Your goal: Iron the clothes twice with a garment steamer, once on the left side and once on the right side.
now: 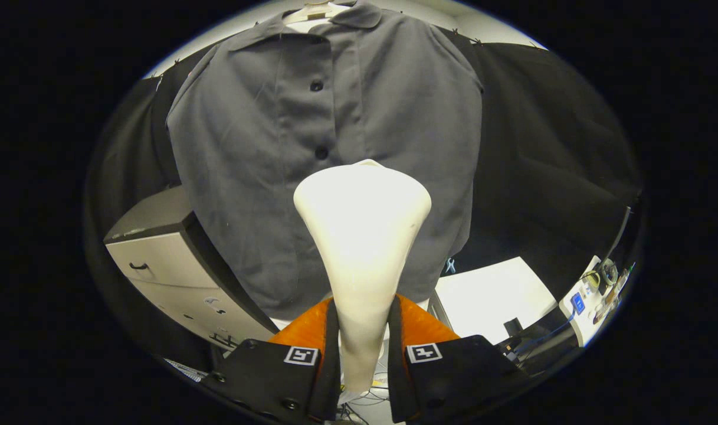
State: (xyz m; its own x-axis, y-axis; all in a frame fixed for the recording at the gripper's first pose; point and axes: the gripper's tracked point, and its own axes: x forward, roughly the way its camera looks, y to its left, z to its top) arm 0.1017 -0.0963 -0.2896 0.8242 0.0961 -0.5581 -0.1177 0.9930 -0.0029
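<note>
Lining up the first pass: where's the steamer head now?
The steamer is clamped between the gripper fingers, its head against the grey shirt placket, below the buttons.

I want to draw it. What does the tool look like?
The tool has two chunky fingers side by side, each ending in a dark blocky part. Each block carries a small square black-and-white marker, and round screw heads dot the bottom.

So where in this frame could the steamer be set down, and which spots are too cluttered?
The gripper is shut on the steamer, in front of the hanging grey shirt. Free patches: the white tabletop below the shirt's hem, and the top of the drawer cabinet beside it. Crowded: the table's far end, with a white device and cables.
</note>
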